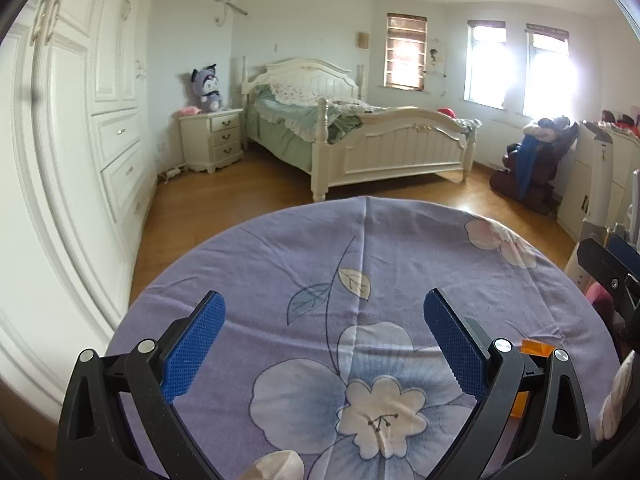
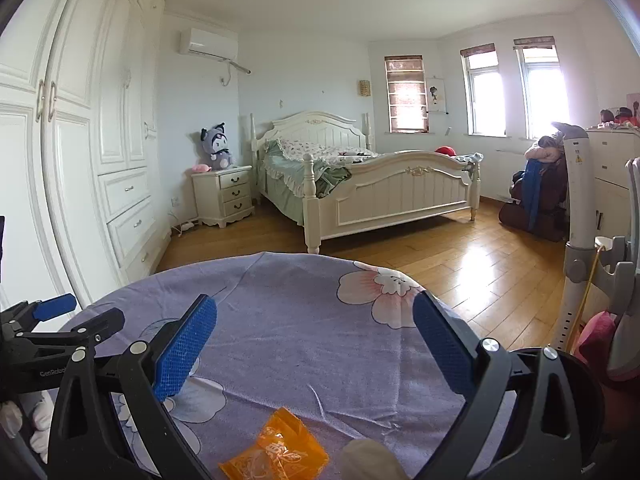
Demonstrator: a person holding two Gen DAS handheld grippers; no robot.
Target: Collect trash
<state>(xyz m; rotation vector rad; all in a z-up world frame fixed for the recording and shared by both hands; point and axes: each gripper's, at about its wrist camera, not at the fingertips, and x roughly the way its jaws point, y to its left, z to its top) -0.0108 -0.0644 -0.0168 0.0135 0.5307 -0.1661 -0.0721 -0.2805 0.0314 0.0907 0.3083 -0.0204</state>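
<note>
Big bright bedroom here. Whole left wall is a white built-in wardrobe (image 2: 80, 160) with drawers low down, and the floor is shiny wood planks (image 2: 460, 264). Against the far wall sits a cream wooden bed (image 2: 384, 196) with green ruffled bedding, messy on top. Beside its headboard is a little three-drawer nightstand (image 2: 226, 196) with a purple plush toy (image 2: 218, 146) sitting on it. An air conditioner (image 2: 208, 44) hangs high on the wall above, and three windows line the far and right walls, the right ones blown out with sun. Off to the right there's a dark chair piled with clothes (image 2: 540, 184).

Up close, both cameras look over a round table covered with a purple floral tablecloth (image 2: 312, 328). The left gripper (image 1: 324, 312) hovers above the cloth with its blue-padded fingers spread wide, nothing between them. The right gripper (image 2: 314, 316) is the same deal: jaws wide apart, empty, over the cloth. Each one pokes into the edge of the other's view.

The trash is an orange translucent wrapper (image 2: 276, 452) lying flat on the tablecloth at the near edge, below and between the right gripper's fingers, not touched by them. In the left view just a sliver of it peeks out behind the right-hand finger. Something pale and blurry sits right beside the wrapper at the bottom, can't tell what it is.
</note>
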